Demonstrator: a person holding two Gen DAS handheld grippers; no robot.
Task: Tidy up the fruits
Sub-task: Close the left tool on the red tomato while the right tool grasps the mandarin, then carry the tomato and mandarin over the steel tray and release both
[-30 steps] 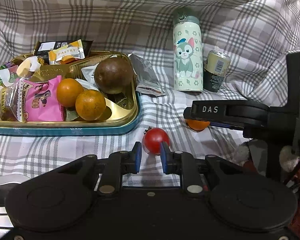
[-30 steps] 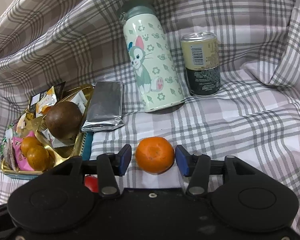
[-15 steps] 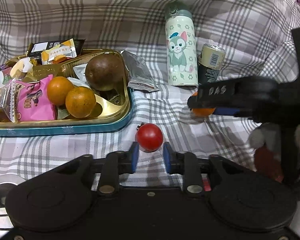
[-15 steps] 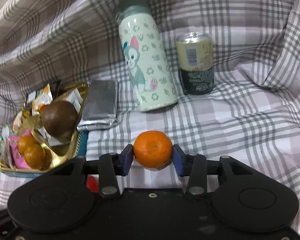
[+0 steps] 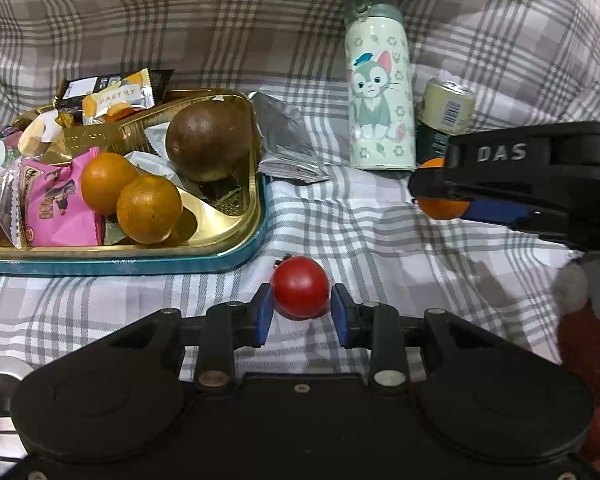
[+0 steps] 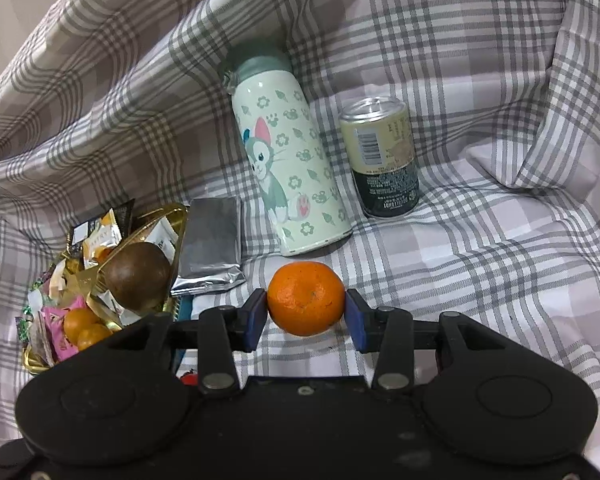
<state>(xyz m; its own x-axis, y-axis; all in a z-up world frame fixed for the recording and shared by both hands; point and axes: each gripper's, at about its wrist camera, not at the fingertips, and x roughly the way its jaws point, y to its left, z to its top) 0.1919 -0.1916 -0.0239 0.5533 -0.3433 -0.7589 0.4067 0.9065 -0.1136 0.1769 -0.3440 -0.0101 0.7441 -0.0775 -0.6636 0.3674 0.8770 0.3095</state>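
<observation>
My left gripper [image 5: 299, 310] is shut on a red tomato [image 5: 299, 291], held just in front of the tray's near edge. My right gripper [image 6: 306, 316] is shut on an orange mandarin [image 6: 306, 298], lifted above the checked cloth; it shows in the left wrist view [image 5: 442, 208] at the right. The gold tray [image 5: 236, 232] with a teal rim holds two oranges [image 5: 148, 209], a brown round fruit [image 5: 209, 145] and snack packets [image 5: 56, 208].
A cat-print bottle [image 6: 288, 176] and a drink can [image 6: 384, 156] stand at the back. A silver foil packet [image 6: 210, 248] lies beside the tray. Checked cloth rises behind and at the right. A plush toy [image 5: 588, 320] is at the right edge.
The right gripper closed on the mandarin and lifted it. The left gripper rose with the tomato, a little nearer the tray.
</observation>
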